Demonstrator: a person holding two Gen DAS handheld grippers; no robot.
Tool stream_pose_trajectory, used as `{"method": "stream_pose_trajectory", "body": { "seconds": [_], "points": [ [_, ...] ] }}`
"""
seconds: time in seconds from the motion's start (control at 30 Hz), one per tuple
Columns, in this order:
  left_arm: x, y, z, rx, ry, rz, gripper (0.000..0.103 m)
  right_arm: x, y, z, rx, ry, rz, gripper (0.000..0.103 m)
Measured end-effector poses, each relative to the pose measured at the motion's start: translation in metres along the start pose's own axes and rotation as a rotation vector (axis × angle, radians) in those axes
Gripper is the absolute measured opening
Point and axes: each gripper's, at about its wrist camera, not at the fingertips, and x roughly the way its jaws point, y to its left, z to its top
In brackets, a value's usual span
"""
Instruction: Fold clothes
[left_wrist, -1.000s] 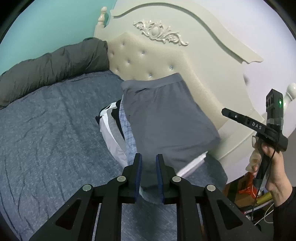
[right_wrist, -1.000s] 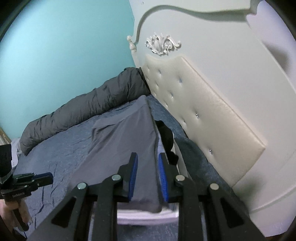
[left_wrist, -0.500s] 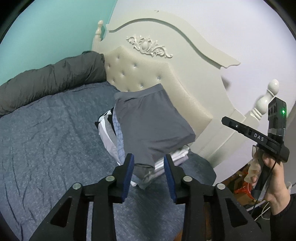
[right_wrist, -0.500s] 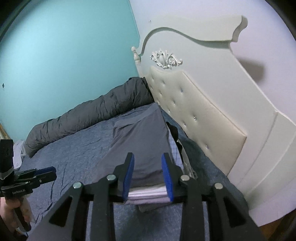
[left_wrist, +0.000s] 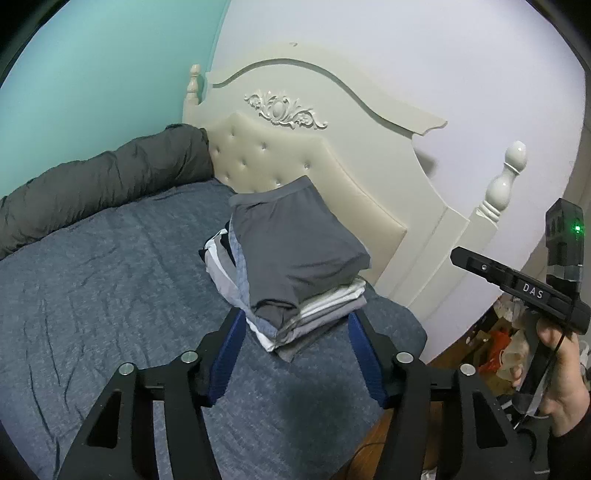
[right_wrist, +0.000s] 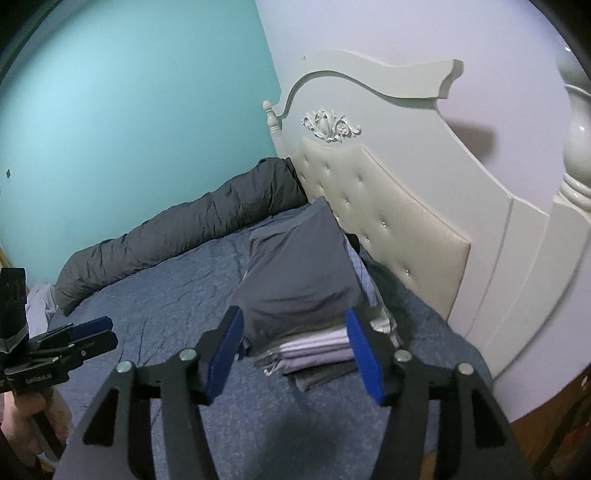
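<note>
Along the bed's (left_wrist: 92, 295) far left edge, against the teal wall (left_wrist: 92, 74), lies a rolled dark duvet (left_wrist: 92, 184), its end touching the headboard (left_wrist: 295, 158). From there the blue sheet runs bare and wrinkled across the whole middle of the bed, free of clothes.

The stack (left_wrist: 295, 288) of folded clothes sits near the bed's right head corner, close beside the padded headboard. Grey shorts (left_wrist: 295, 243) lie on top, waistband toward the headboard, their near edge overhanging the white and grey layers below. A narrow strip of sheet is left between the stack and the bed's right edge; past it, wood floor with clutter.

The left gripper (left_wrist: 295, 354) hangs over the sheet short of the stack's near edge; its jaws are opening, well apart, with nothing pressed between them. The right gripper (right_wrist: 295, 354) hangs likewise short of the stack, jaws opening, well apart and gripping nothing. In the left view a hand (left_wrist: 565, 387) holds it off the bed's right edge.
</note>
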Motion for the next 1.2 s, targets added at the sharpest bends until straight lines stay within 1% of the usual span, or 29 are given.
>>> {"method": "stream_pose_trajectory", "body": {
  "seconds": [0.07, 0.13, 0.17, 0.23, 0.33, 0.4, 0.43, 0.57, 0.6, 0.63, 0.77, 1.13, 1.2],
  "points": [
    [-0.008, -0.002, -0.005, 0.008, -0.004, 0.004, 0.066, -0.009, 0.005, -0.006, -0.003, -0.008, -0.007, 0.066],
    [-0.015, -0.004, -0.010, 0.016, -0.009, 0.009, 0.074, -0.019, 0.010, -0.012, -0.005, -0.016, -0.013, 0.071],
    [-0.019, -0.004, -0.012, 0.017, -0.014, 0.010, 0.075, -0.023, 0.013, -0.014, -0.003, -0.021, -0.015, 0.074],
    [-0.026, -0.004, -0.017, 0.016, -0.023, 0.017, 0.083, -0.032, 0.018, -0.018, -0.007, -0.032, -0.015, 0.078],
    [-0.036, -0.005, -0.023, 0.019, -0.030, 0.026, 0.089, -0.048, 0.027, -0.028, -0.018, -0.054, -0.032, 0.083],
    [-0.043, -0.006, -0.027, 0.026, -0.032, 0.033, 0.091, -0.059, 0.032, -0.036, -0.009, -0.068, -0.043, 0.085],
    [-0.047, -0.007, -0.029, 0.029, -0.035, 0.036, 0.093, -0.063, 0.034, -0.040, -0.003, -0.069, -0.049, 0.086],
    [-0.058, -0.012, -0.036, 0.048, -0.047, 0.045, 0.097, -0.073, 0.040, -0.052, -0.006, -0.067, -0.073, 0.091],
    [-0.061, -0.013, -0.038, 0.055, -0.049, 0.049, 0.101, -0.076, 0.041, -0.054, -0.010, -0.071, -0.078, 0.092],
    [-0.063, -0.015, -0.040, 0.061, -0.055, 0.053, 0.103, -0.078, 0.043, -0.057, -0.013, -0.075, -0.081, 0.094],
    [-0.072, -0.017, -0.048, 0.068, -0.067, 0.058, 0.103, -0.089, 0.047, -0.067, 0.003, -0.088, -0.078, 0.098],
    [-0.089, -0.022, -0.072, 0.079, -0.077, 0.084, 0.103, -0.104, 0.061, -0.094, 0.019, -0.081, -0.111, 0.100],
    [-0.093, -0.023, -0.075, 0.082, -0.080, 0.088, 0.103, -0.107, 0.064, -0.099, 0.025, -0.080, -0.106, 0.100]
  ]
}}
